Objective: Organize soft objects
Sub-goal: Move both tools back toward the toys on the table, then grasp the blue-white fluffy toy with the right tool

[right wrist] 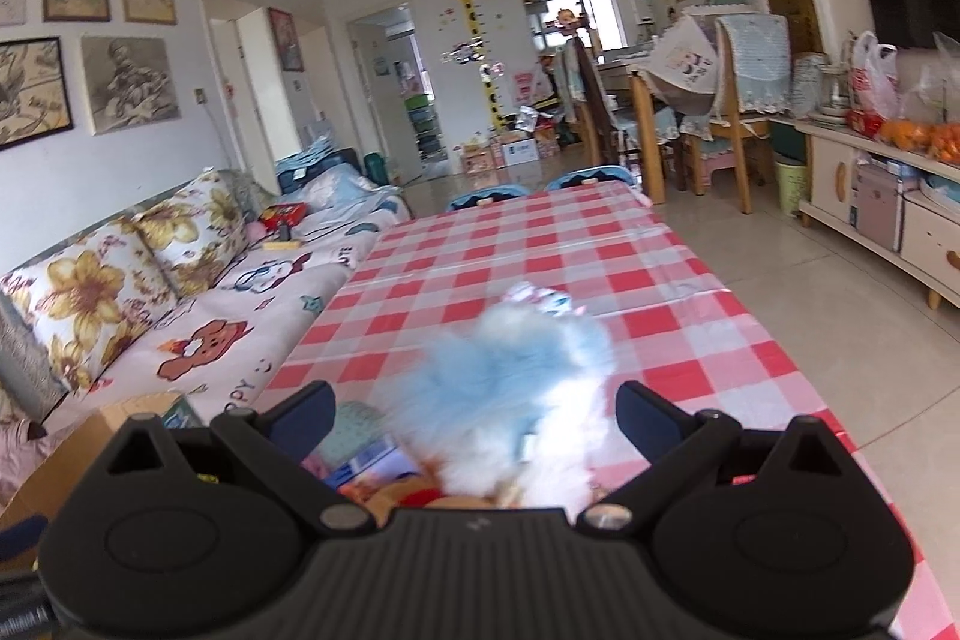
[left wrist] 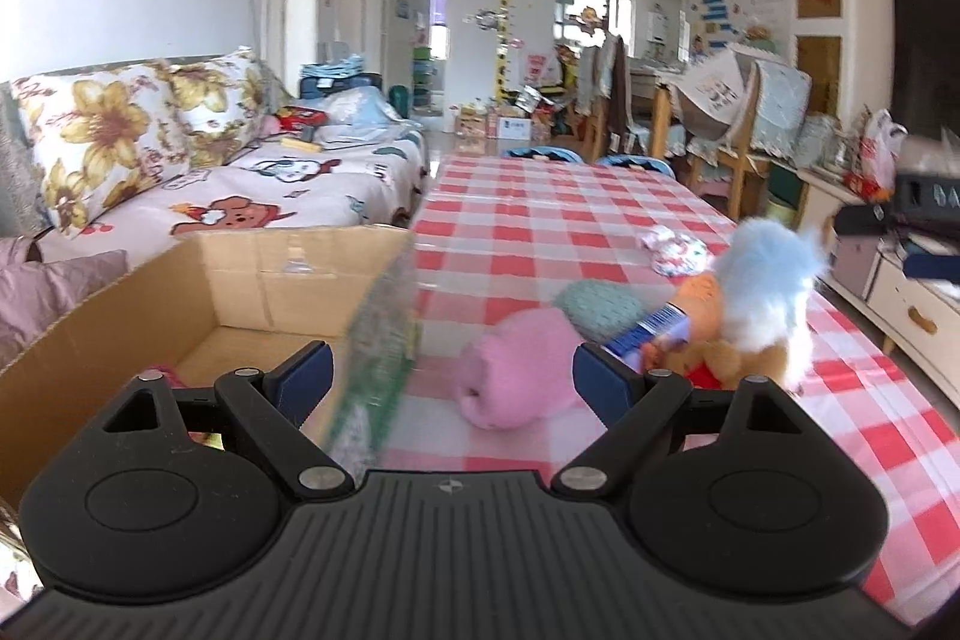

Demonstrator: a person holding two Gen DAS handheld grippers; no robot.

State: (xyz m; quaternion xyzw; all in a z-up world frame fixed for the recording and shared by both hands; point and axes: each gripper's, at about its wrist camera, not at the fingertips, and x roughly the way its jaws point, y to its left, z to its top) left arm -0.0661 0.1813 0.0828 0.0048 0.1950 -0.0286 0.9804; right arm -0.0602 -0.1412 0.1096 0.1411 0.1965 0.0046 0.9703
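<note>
The surface (left wrist: 540, 220), covered in a red-and-white checked cloth, carries all task items and runs forward from both claws. The cardboard box (left wrist: 240, 280) stands open-topped ahead and to the left of the left claw (left wrist: 451, 367), at the surface's sofa-side edge; judged from the task, it is the collection container, placed within short reach of the loose items. Something pink shows low inside it, too little to identify. The left claw is spread wide and holds nothing; its left finger sits over the box interior, and a blurred, green-printed box flap or wall crosses between its fingers. The fluffy blue-and-white plush toy (right wrist: 516, 400) lies directly ahead of the right claw (right wrist: 475, 407), between its fingers, which are also spread wide with no contact visible; this alignment suggests a pick approach. The pink soft bundle (left wrist: 516, 376) lies just ahead of the left claw, inside its right finger. The teal knitted item (left wrist: 600, 307) sits beyond it, touching. The small patterned cloth (left wrist: 672, 250) lies farthest forward, apart.
</note>
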